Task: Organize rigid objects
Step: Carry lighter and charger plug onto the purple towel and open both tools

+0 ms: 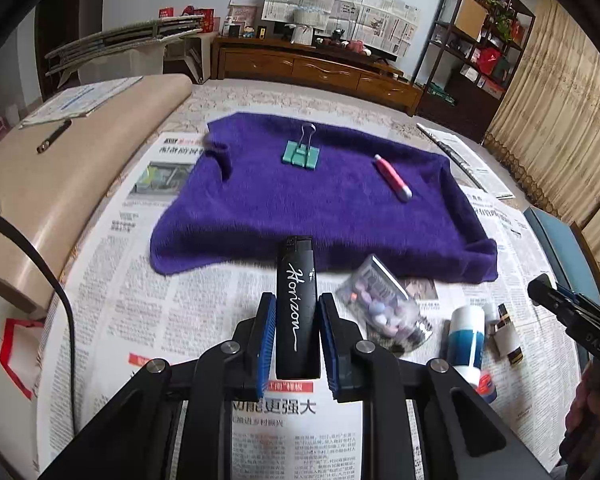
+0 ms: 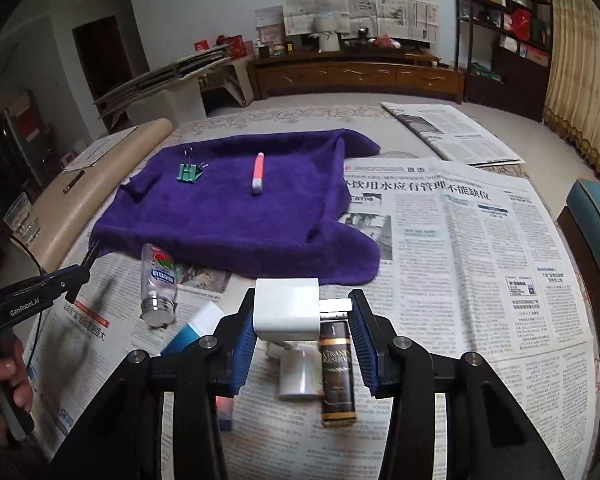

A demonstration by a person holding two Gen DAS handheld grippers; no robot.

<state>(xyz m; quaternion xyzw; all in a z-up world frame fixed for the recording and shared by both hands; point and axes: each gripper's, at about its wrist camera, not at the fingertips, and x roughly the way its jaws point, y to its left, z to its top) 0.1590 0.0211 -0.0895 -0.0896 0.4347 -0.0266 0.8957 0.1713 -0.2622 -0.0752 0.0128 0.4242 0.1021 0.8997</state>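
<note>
My left gripper (image 1: 297, 332) is shut on a black lighter (image 1: 297, 308) and holds it above the newspaper just before the purple towel (image 1: 320, 216). My right gripper (image 2: 298, 332) is shut on a white charger plug (image 2: 286, 308), its metal prongs against the right pad. On the towel lie a green binder clip (image 1: 300, 156) and a pink-and-white tube (image 1: 392, 176); both also show in the right wrist view, the clip (image 2: 188, 172) and the tube (image 2: 257, 172).
On the newspaper lie a clear bottle of pills (image 1: 380, 304), a blue-and-white tube (image 1: 466, 340), a white jar (image 2: 298, 376) and a small dark brown bottle (image 2: 337, 376). A beige padded edge (image 1: 60, 184) with a pen runs along the left. A drinking glass (image 2: 22, 220) stands far left.
</note>
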